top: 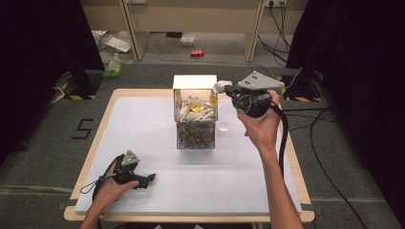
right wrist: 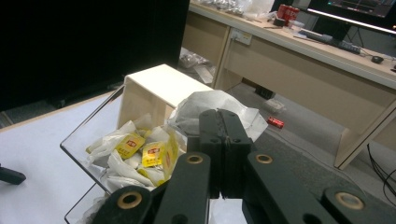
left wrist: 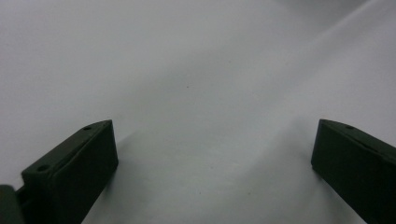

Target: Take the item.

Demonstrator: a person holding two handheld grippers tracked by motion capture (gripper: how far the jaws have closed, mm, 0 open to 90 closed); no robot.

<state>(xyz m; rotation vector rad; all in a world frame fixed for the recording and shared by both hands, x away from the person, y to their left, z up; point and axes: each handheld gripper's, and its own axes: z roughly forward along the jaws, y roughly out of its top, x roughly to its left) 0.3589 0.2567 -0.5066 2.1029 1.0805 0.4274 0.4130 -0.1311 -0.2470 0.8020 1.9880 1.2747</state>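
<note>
While the left gripper (top: 152, 178) rests low at the near left of the table (top: 143, 119), its jaws stand wide apart over bare white surface with nothing between them, as the left gripper view shows, and it is well apart from the work.

In the middle of the table stands the clear box (top: 196, 125), its upper part heaped with tea bags (top: 195, 110) in white paper with yellow tags, and a white lid or panel standing behind it. The lower part holds something darker and speckled that I cannot make out.

At the right, the right gripper (top: 224, 88) is held up beside the box's far right top corner. Its jaws are pressed together on a single tea bag (right wrist: 212, 112); in the right gripper view the white paper balloons out past the black jaw tips, with the tag and string hanging toward the heap.

The relation that matters is this: the held bag sits just right of the box's rim and above it, with the heap below and to the left of the jaws. The right hand (top: 261, 125) is plainly the nearer one. Judging from this, the bag is being lifted clear of the box, and it must clear the rim without its tag snagging on the other bags.
</note>
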